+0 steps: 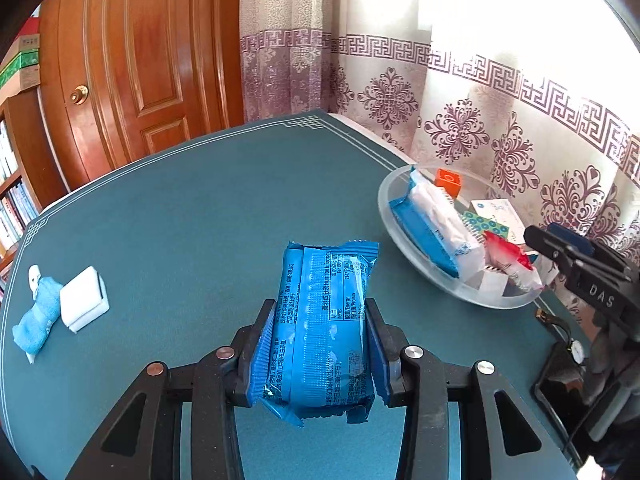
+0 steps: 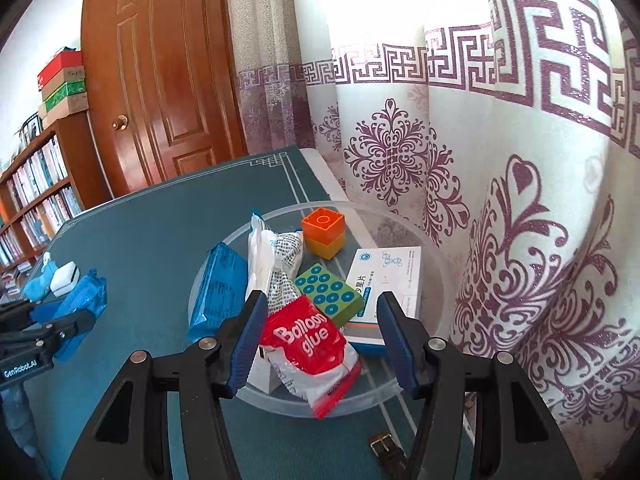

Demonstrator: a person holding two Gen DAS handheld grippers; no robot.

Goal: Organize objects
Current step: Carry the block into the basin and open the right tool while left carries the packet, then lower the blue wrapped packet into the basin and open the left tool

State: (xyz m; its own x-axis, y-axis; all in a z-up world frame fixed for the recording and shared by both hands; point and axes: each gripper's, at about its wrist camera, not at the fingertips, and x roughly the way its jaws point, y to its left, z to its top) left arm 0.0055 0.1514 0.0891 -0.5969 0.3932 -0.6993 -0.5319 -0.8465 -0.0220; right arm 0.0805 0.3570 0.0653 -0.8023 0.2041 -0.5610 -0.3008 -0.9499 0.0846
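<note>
Left gripper clamping crinkly blue packet

Were black, angular frames on left gripper and right gripper, with silver screws, ribbed blue pads.

I've got a teal table with a white line border, and sitting right on it are a clear bowl at 2 o'clock, a white block touching a rolled blue cloth at 9, and a wristwatch around 4.
</note>
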